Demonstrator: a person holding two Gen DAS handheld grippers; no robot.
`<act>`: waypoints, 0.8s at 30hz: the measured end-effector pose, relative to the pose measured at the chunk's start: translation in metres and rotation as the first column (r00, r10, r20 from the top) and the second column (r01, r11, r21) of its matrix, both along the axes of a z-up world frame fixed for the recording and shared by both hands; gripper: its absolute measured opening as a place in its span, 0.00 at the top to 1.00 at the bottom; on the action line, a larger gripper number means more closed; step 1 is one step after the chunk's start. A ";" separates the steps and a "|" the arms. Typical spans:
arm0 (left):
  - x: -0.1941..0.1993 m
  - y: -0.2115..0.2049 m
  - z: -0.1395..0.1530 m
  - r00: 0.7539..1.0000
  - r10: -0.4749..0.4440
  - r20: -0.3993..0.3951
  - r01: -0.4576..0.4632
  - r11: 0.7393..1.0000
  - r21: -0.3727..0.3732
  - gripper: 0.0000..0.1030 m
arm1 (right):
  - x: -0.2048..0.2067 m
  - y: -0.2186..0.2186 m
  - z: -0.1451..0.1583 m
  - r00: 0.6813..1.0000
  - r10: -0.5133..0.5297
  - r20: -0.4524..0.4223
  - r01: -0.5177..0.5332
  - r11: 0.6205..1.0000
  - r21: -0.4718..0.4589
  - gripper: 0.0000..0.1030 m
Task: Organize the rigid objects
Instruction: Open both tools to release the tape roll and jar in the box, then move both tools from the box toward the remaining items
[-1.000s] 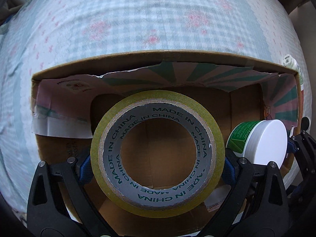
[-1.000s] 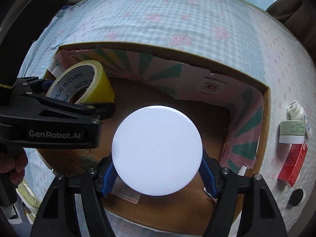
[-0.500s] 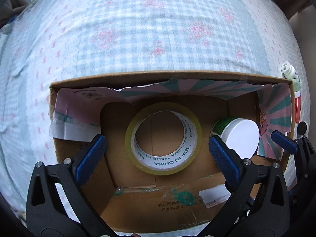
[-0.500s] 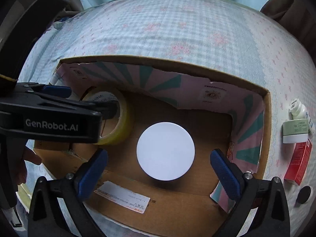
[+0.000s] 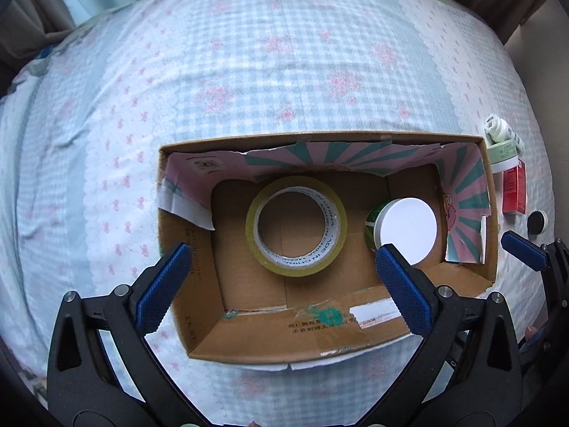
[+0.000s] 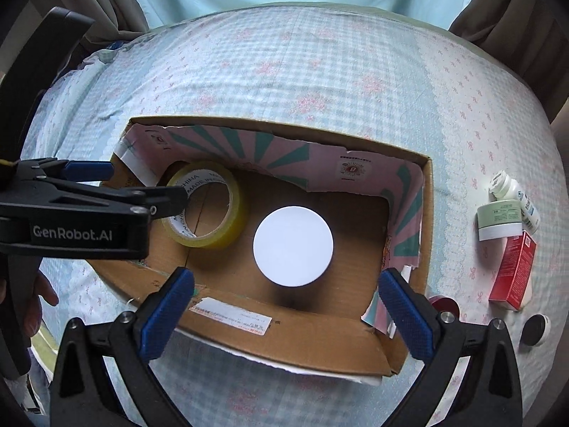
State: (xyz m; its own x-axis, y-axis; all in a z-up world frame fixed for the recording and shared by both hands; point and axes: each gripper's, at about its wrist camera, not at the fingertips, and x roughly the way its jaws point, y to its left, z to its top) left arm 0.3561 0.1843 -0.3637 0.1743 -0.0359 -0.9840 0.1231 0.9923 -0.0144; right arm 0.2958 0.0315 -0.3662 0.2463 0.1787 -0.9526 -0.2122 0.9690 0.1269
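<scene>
Both tools hung spread, empty, over the cardboard box (image 5: 199,284): left tool (image 5: 281,284), right tool (image 6: 284,306). Glossy tape roll (image 5: 296,226) and white-lidded round jar (image 6: 293,246) sat inside; only the left view showed the jar's green side.

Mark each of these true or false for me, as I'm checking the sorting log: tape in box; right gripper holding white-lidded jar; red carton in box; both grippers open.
1. The tape roll lies inside the cardboard box. True.
2. The right gripper holds the white-lidded jar. False: the jar sits on the box floor, jaws wide apart.
3. The red carton is in the box. False: it lies on the bedspread beside it.
4. The left gripper is open too. True.
</scene>
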 end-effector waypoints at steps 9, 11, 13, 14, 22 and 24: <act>-0.066 0.011 0.080 0.991 0.000 0.135 0.003 1.000 -0.016 0.00 | -0.056 -0.011 0.067 0.994 -0.052 0.098 0.050 0.999 0.015 0.00; -0.088 0.014 0.099 0.985 -0.003 0.170 0.006 1.000 -0.020 0.00 | -0.073 -0.015 0.083 0.991 -0.074 0.113 0.071 0.997 0.029 0.00; -0.108 0.017 0.117 0.978 0.004 0.208 0.002 1.000 -0.030 0.00 | -0.089 -0.019 0.100 0.987 -0.096 0.126 0.093 0.995 0.032 0.00; -0.118 0.017 0.126 0.974 0.007 0.226 0.001 0.999 -0.035 0.00 | -0.097 -0.022 0.108 0.985 -0.108 0.134 0.104 0.994 0.031 0.00; -0.183 -0.003 0.184 0.945 0.006 0.327 0.026 0.995 -0.095 0.00 | -0.163 -0.061 0.168 0.957 -0.226 0.183 0.231 0.973 -0.003 0.00; -0.196 -0.013 0.195 0.937 0.008 0.349 0.034 0.993 -0.115 0.00 | -0.178 -0.075 0.182 0.943 -0.258 0.209 0.268 0.963 -0.020 0.00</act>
